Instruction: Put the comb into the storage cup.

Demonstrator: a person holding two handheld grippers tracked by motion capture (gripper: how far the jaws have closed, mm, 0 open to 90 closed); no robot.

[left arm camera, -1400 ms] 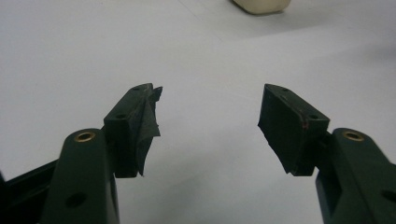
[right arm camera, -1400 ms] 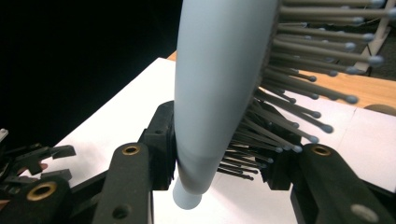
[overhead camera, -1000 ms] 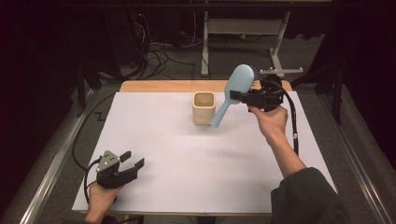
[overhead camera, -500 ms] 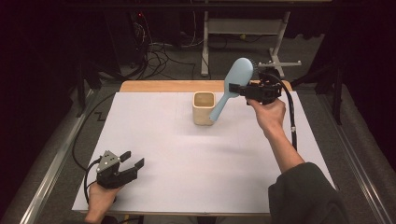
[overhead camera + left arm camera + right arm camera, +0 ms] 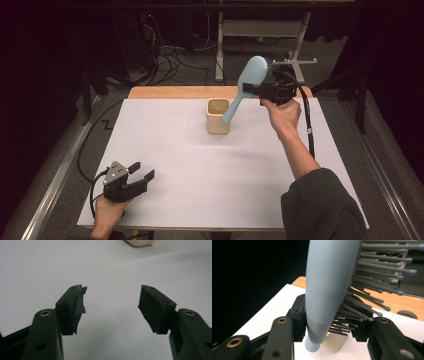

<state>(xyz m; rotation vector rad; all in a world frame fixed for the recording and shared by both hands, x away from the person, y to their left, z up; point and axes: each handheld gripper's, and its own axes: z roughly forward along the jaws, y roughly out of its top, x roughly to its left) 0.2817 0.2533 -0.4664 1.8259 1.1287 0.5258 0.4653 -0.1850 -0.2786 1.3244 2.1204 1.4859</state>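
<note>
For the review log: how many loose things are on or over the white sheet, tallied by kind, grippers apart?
Hairbrush, light blue, clamped in the right gripper over the cup: 1
Cup, beige, open-topped, standing on the white sheet: 1
Grippers: 2, the other being the left gripper, with nothing between its jaws
Total: 2 things, 2 grippers

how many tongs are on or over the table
2. The left tongs sit open near the table's front left corner. The right tongs are raised at the far side, shut on the light blue hairbrush above the beige cup.
</note>
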